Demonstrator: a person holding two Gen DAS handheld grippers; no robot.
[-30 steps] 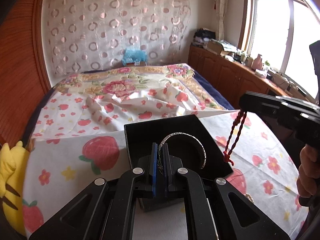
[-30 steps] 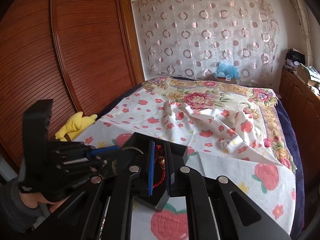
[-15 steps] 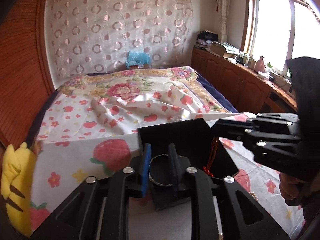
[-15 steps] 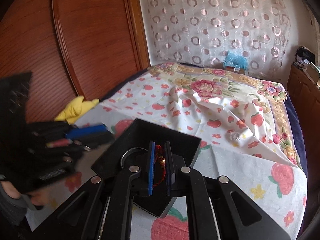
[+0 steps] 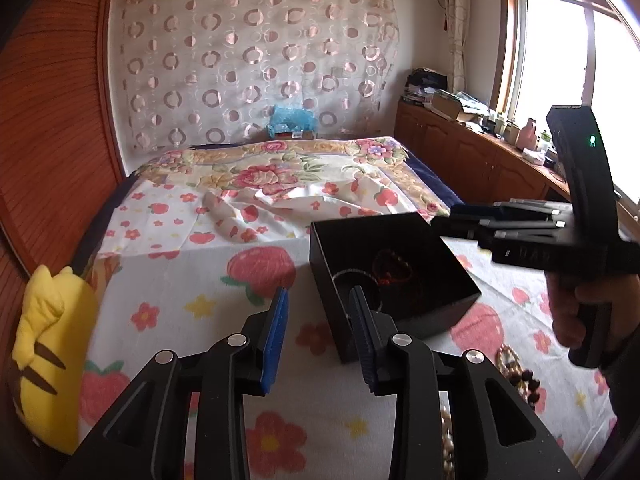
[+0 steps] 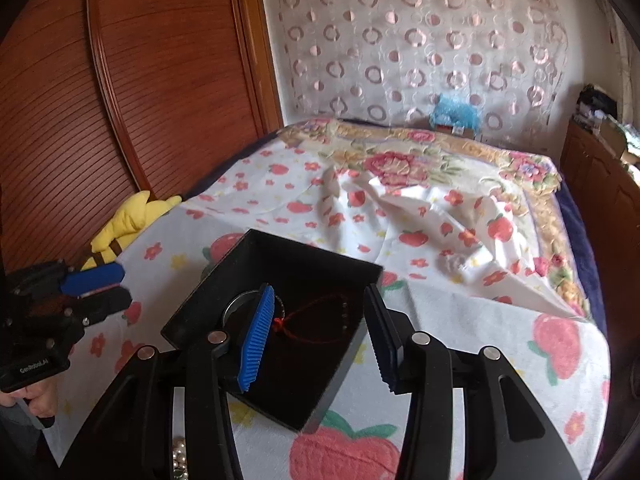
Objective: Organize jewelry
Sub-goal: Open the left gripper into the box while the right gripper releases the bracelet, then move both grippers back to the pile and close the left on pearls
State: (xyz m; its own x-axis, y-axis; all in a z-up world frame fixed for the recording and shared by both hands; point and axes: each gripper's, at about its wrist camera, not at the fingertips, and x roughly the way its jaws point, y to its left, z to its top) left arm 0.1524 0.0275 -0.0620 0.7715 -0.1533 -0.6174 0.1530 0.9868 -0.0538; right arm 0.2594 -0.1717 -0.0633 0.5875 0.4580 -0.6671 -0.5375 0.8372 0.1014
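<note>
A black open box [image 5: 440, 304] [image 6: 304, 252] sits on the strawberry-print sheet. Inside lie a silver bangle [image 6: 236, 304], partly hidden by my finger, and a red string bracelet [image 6: 320, 316], also seen in the left wrist view [image 5: 394, 270]. My left gripper [image 5: 320, 332] is open and empty, just left of and in front of the box. My right gripper [image 6: 320, 332] is open and empty above the box; it shows in the left wrist view [image 5: 472, 224] over the box's right side. The left gripper also shows in the right wrist view [image 6: 100, 284], left of the box.
Beaded bracelets [image 5: 516, 368] and a pearl strand [image 5: 446, 436] lie on the sheet right of the box; pearls show too [image 6: 180, 460]. A yellow plush toy [image 5: 48, 344] [image 6: 128, 220] lies at the bed's left edge by the wooden wardrobe [image 6: 120, 80]. Wooden cabinets [image 5: 480, 160] stand at the right.
Both grippers opened and let go: the bangle and the red string bracelet now lie in the box. The left gripper drew back to the left; the right one rose a little.
</note>
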